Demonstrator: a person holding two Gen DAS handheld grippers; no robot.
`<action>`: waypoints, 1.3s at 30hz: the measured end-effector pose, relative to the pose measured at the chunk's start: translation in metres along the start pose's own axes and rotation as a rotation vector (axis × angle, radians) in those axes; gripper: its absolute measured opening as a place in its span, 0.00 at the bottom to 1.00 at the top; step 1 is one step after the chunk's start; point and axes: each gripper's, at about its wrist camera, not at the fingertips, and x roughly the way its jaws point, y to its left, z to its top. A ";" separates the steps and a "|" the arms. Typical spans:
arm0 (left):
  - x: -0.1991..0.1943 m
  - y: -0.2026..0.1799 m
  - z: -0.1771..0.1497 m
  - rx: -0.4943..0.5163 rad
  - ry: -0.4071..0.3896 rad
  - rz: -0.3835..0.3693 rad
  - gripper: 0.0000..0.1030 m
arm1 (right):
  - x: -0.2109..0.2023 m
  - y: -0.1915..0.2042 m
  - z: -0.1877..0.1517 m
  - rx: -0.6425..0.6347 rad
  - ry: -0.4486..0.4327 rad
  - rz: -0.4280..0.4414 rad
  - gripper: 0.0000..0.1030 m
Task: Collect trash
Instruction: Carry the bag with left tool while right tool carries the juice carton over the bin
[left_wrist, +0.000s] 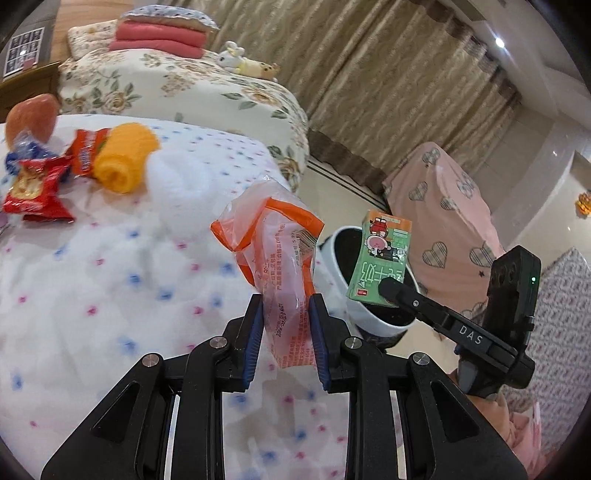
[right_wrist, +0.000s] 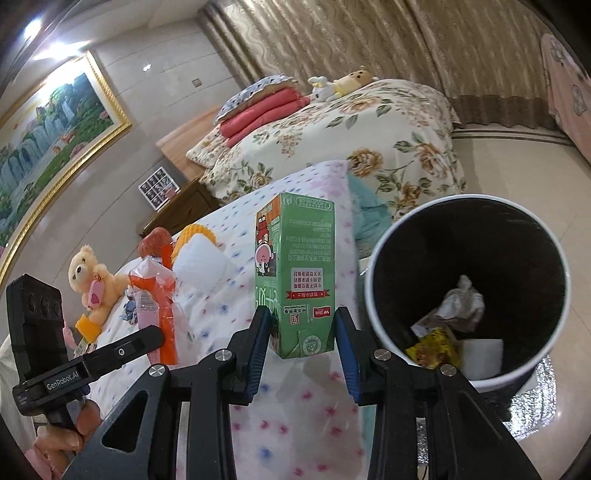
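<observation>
Green carton (right_wrist: 295, 273) and clear orange-edged wrapper (left_wrist: 275, 258) are the two pieces of trash we hold, and we place everything relative to the white bin (right_wrist: 373, 295) with its dark inside. Our right hand-held gripper (right_wrist: 301, 347) pinches the carton by its lower end, blue pads pressed on both sides; the carton stands upright just beside the bin's rim, on the bed side. From the left wrist view the same carton (left_wrist: 380, 258) hangs in front of the bin's (left_wrist: 373, 317) mouth. Our left hand-held gripper (left_wrist: 286, 332) pinches the wrapper between its pads; the wrapper rises crumpled on the bed side of the bin, near its rim. Inside the bin lie crumpled paper (right_wrist: 461, 299) and a yellow wrapper (right_wrist: 432, 347). Well apart from the bin, on the dotted bedspread (left_wrist: 110, 280), we see red snack packets (left_wrist: 37, 192), a rolled orange towel (left_wrist: 123, 158) and an apple (left_wrist: 33, 114).
</observation>
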 end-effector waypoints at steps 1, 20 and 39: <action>0.003 -0.004 0.001 0.008 0.005 -0.005 0.23 | -0.002 -0.003 0.000 0.006 -0.004 -0.004 0.35; 0.063 -0.066 0.011 0.113 0.102 -0.058 0.23 | -0.036 -0.063 -0.005 0.094 -0.045 -0.095 0.35; 0.105 -0.095 0.019 0.146 0.158 -0.075 0.23 | -0.039 -0.096 0.004 0.137 -0.046 -0.154 0.35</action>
